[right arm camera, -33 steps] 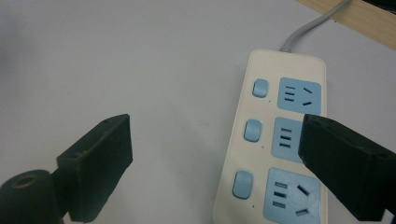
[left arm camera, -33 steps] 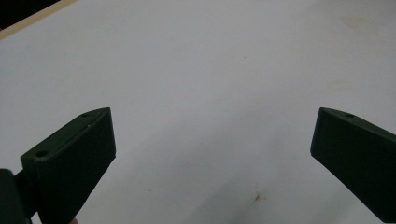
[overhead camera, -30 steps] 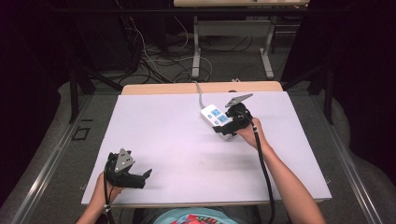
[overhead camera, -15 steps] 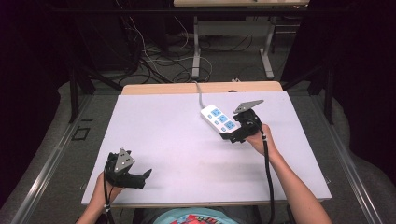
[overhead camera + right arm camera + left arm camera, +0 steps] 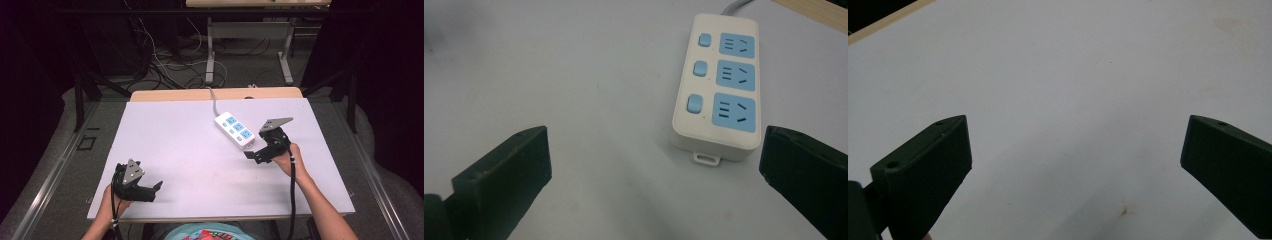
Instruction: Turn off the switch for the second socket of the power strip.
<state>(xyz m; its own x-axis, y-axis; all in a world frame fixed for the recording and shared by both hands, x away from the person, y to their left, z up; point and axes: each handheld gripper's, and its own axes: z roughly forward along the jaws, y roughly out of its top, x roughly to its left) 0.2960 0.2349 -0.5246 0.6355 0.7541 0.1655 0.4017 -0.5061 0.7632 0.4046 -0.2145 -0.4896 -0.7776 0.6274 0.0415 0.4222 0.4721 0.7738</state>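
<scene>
- High view: a white power strip (image 5: 235, 130) lies on the far half of the white table (image 5: 190, 150), angled, with its grey cord (image 5: 214, 100) running off the far edge towards the wooden strip (image 5: 170, 94) behind.
- Right gripper (image 5: 248, 155) sits just beside the strip's near end, at its right, in the person's right hand (image 5: 286, 159); the jaws point towards the table's middle and touch nothing.
- Right gripper view: the jaws stand wide apart with bare table between them. They have just been opening, and no thing lies between them.
- Same view: the strip (image 5: 719, 82) lies ahead, nearer the right jaw, clear of both jaws. It has three blue sockets (image 5: 734, 112) in a row, each with a blue button (image 5: 694, 104) beside it, and a small mounting tab (image 5: 705, 158) at the near end.
- Left gripper (image 5: 159, 187) rests near the table's near left corner, held in the left hand (image 5: 112, 200), well apart from the strip. Its grey three-cornered plate (image 5: 132, 170) faces up.
- Left gripper view: the jaws are spread wide over bare white table (image 5: 1073, 100), with nothing between them. A small brown speck (image 5: 1123, 212) marks the surface just ahead.
- Cable (image 5: 292, 200) trails from the right gripper back along the forearm to the bottom edge of the high view.
- Beyond the table, the floor (image 5: 165, 70) holds loose cables and the grey legs of another table (image 5: 250, 50).
</scene>
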